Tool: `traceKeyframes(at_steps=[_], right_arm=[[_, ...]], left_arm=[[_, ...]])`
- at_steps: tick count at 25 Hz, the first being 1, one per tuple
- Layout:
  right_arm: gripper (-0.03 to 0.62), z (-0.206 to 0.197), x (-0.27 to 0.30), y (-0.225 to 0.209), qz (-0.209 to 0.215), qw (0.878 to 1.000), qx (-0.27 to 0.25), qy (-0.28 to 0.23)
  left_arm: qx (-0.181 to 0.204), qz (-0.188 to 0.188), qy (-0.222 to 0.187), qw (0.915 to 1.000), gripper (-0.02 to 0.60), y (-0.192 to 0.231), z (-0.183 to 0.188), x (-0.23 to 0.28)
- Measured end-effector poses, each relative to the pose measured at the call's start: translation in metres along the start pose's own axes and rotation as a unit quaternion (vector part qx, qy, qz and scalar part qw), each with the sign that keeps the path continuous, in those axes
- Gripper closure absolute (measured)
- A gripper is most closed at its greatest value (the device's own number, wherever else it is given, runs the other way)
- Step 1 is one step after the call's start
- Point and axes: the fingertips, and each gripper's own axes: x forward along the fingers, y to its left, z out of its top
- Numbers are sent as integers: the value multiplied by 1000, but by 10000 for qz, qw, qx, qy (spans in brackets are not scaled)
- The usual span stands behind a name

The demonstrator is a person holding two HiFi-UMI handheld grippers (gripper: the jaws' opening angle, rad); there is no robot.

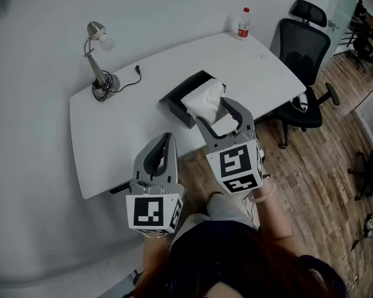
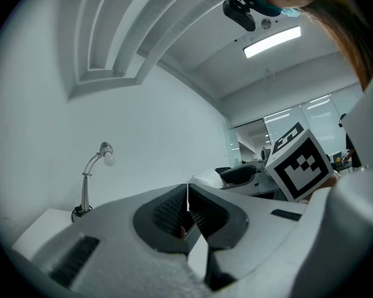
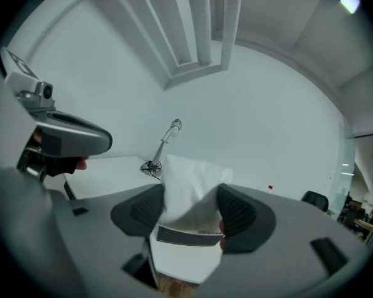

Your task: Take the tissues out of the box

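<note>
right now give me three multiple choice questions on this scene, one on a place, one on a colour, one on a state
1. Where on the desk does the bottle stand, seen from the head view?
A far right corner
B near left corner
C the middle

2. What colour is the tissue box?
A white
B black
C red

3. How is the left claw?
A wide open
B gripping the bottle
C shut and empty

Answers:
1 A, it stands at the corner by the chair.
2 B, the box is black, with a white tissue sticking up.
3 C, its jaws meet with nothing between them.
</note>
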Motion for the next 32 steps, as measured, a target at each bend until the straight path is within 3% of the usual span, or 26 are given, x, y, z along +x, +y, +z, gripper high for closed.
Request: traceKeyframes(at_steps=[13, 32], right_arm=[[307, 9, -32, -12, 16, 9993, 94, -367], [307, 1, -107, -38, 443, 9958, 123, -788]], left_arm=[[84, 139, -100, 9998, 555, -22, 18, 0], [190, 569, -12, 9982, 555, -98, 31, -16]])
